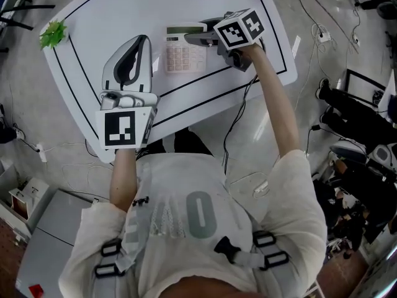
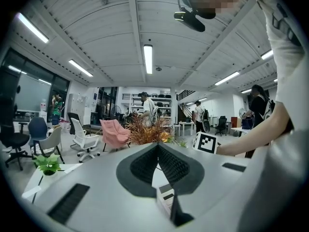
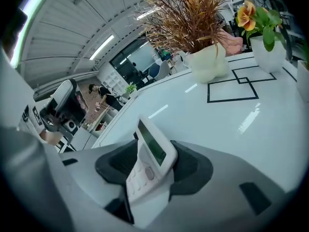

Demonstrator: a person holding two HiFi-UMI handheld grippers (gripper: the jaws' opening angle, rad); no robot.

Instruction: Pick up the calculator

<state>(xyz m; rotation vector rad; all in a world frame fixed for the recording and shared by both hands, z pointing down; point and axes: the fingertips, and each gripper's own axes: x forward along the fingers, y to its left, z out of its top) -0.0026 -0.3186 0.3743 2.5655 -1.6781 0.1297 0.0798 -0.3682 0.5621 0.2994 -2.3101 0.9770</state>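
The left gripper [image 1: 144, 40] points forward, close to level. Its two fingers meet at the tips, with nothing between them. The left forearm [image 1: 124, 179] stays bent, close to the body. The right arm [image 1: 276, 110] reaches out almost straight. At its end the right gripper [image 1: 193, 33] tilts downward, and its pads [image 3: 193, 168] press on either side of the calculator [image 3: 147, 161] standing between the fingers.

white short-sleeved shirt [image 1: 298, 210], grey straps [image 1: 273, 258], black buckles [image 1: 229, 250]; grey left tool [image 1: 143, 41], grey right tool [image 1: 188, 39].
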